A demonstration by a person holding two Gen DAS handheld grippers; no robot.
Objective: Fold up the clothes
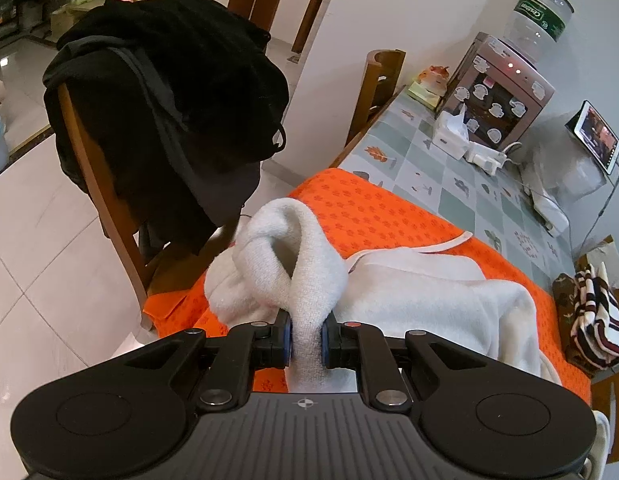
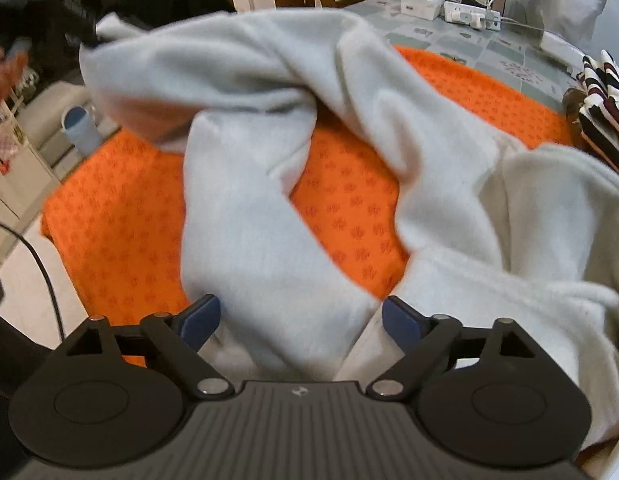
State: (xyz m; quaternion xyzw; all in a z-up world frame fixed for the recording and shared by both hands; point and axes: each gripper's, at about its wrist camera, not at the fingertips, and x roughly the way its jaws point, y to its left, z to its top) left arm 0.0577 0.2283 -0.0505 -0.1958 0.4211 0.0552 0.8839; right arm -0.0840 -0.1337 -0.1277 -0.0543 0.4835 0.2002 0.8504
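A white fleece garment (image 1: 429, 292) lies crumpled on an orange mat (image 1: 373, 208) spread over the table. My left gripper (image 1: 306, 330) is shut on a rolled band of this garment, which loops up from between the pads and falls back toward the table's left edge. In the right wrist view the same white garment (image 2: 249, 208) is lifted at its far left corner and drapes across the orange mat (image 2: 109, 208). My right gripper (image 2: 301, 316) stands open, its blue pads wide apart. Cloth lies between and under them, and the pads do not press on it.
A wooden chair (image 1: 93, 184) draped with black clothes (image 1: 169, 92) stands at the table's left. Striped folded clothing (image 1: 597, 320) sits at the mat's right edge. Further back on the chequered tablecloth (image 1: 429, 168) are a water dispenser (image 1: 505, 96), a tissue box (image 1: 453, 128) and a propped screen (image 1: 599, 138).
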